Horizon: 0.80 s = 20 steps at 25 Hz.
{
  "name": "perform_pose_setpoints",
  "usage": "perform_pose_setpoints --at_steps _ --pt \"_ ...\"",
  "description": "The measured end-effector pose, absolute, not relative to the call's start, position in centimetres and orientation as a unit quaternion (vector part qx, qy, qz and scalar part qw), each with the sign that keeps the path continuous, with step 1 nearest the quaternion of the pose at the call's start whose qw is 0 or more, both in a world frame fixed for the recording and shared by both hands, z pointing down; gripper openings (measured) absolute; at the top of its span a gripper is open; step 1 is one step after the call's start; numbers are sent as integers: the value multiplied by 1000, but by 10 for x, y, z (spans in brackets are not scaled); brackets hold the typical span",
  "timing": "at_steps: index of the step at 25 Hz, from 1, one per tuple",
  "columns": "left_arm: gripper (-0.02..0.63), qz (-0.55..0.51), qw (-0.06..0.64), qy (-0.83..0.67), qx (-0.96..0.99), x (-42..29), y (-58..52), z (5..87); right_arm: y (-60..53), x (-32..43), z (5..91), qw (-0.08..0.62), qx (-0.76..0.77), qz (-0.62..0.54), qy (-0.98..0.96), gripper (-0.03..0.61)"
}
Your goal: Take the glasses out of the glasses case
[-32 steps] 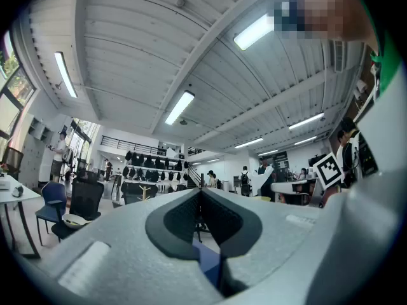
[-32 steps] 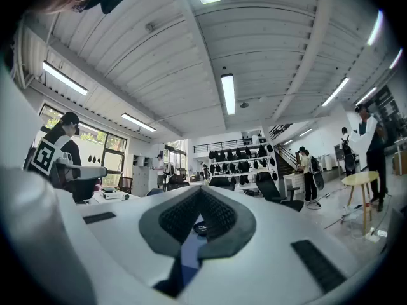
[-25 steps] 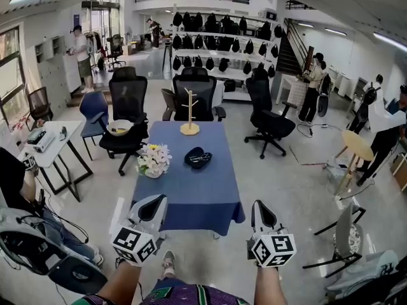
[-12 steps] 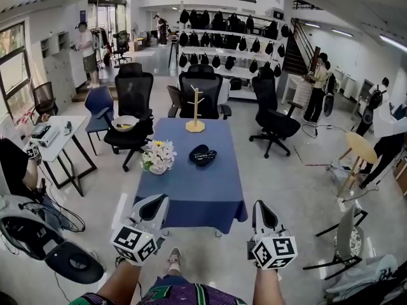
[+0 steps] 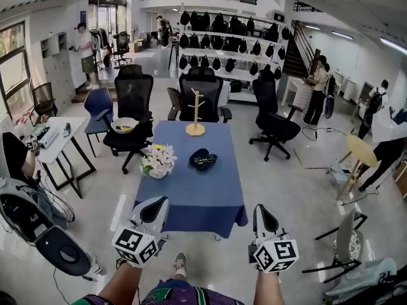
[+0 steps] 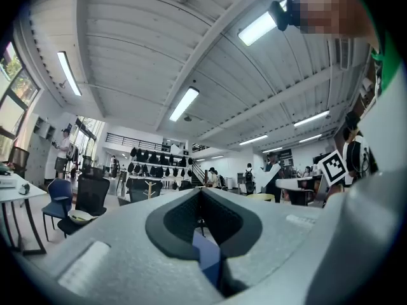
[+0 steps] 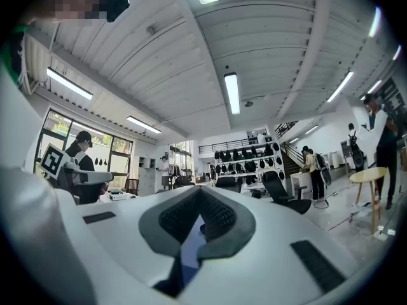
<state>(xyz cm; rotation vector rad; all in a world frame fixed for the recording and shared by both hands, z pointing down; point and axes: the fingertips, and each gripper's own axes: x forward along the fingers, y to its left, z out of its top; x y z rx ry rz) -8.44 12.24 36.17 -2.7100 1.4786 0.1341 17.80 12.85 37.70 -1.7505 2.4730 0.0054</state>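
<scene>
A dark glasses case lies open on the blue table, right of its middle, with glasses showing inside it. Both grippers are held low in front of the table's near edge, well short of the case. My left gripper is shut with nothing between its jaws, and the left gripper view shows its tips meeting. My right gripper is also shut and empty, its jaws closed together in the right gripper view.
A vase of flowers stands left of the case and a wooden stand at the table's far end. Black office chairs ring the far side. A white side table is at the left, a round stool at the right.
The head view has shifted a little, so the room sits slightly differently in frame. Both grippers keep their places before the table and stay shut.
</scene>
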Motion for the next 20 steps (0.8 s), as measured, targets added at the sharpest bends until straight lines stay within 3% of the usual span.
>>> perform_pose_setpoints --at_steps 20 --pt "15 57 17 509 -859 -131 -16 361 -16 142 357 59 -567 0 821 0"
